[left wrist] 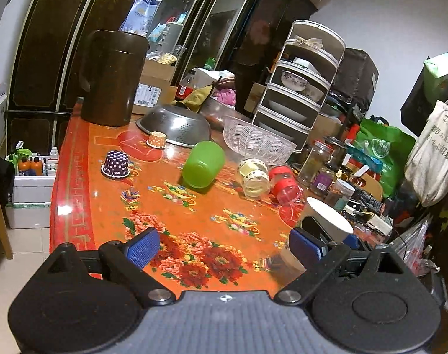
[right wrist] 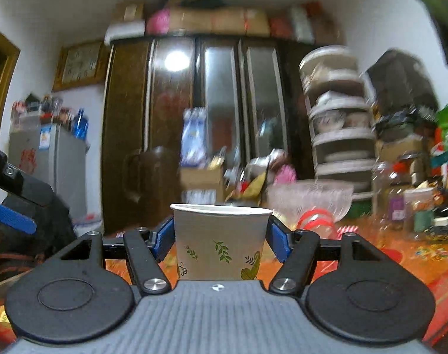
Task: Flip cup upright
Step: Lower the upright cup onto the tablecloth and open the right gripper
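Table (left wrist: 76, 153), red floral cloth, crowded; brown jug (left wrist: 112, 79) at 11 o'clock, steel colander (left wrist: 173, 126) upturned near 12, clear plastic bowl (left wrist: 258, 141) at 1. Green cup (left wrist: 203, 165) on its side mid-table; purple dotted cup (left wrist: 115, 163) and small orange dotted cup (left wrist: 157, 140) both mouth-down toward 10–11. Two small jars (left wrist: 255, 177) and a red-lidded one (left wrist: 284, 181) lying over at 2.

Paper cup (right wrist: 221, 242), white with leaf print, clamped between blue pads (right wrist: 164, 240) of right gripper (right wrist: 221, 243), rim up and near level in right wrist view. Same cup (left wrist: 330, 218) in left wrist view at 4 o'clock, near the table edge, mouth tilted up and leftward. Left gripper (left wrist: 222, 243) spread wide, nothing between the pads, hanging over near end of table.

Step in hand, by judgement: turn-over nearly finished, set-down not yet made. Next move calls for lowering cup base flat to cloth, levelling first, then easing pads apart without dragging the thin wall sideways.

Hard to make out: cup base hidden behind gripper body in right view, so contact with table cannot be told. Right view heavily blurred; background items indistinct. Cup's lower half cut off by right gripper in left view. Squeeze on cup wall not judgeable.
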Tool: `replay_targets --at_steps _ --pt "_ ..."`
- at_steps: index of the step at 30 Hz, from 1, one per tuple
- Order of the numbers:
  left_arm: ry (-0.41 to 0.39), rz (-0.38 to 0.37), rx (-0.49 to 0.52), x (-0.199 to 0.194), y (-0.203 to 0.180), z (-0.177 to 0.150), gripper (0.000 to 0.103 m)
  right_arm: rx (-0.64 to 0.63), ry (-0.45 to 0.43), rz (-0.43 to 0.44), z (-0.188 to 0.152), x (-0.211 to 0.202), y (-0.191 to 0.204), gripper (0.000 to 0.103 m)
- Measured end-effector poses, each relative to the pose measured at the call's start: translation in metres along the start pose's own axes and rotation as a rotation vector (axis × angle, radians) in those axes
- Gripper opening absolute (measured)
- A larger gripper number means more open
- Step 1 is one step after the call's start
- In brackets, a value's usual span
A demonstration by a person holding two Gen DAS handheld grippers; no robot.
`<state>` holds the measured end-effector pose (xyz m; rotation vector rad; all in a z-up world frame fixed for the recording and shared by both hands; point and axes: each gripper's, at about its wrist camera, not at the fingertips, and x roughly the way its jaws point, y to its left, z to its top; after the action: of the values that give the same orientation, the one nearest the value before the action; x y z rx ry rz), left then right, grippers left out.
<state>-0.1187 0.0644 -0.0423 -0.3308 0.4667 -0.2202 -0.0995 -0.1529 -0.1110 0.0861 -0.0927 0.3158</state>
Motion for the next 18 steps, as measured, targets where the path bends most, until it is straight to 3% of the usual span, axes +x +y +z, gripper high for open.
replay_targets --at_steps 11,18 --pt "0.019 -0.003 0.015 0.009 -0.008 -0.006 0.096 -0.099 -0.008 -0.024 -0.019 -0.001 0.010 0.068" --pt "0.022 0.005 0.008 0.010 -0.008 -0.006 0.096 -0.136 -0.011 -0.034 -0.026 -0.005 0.017 0.079"
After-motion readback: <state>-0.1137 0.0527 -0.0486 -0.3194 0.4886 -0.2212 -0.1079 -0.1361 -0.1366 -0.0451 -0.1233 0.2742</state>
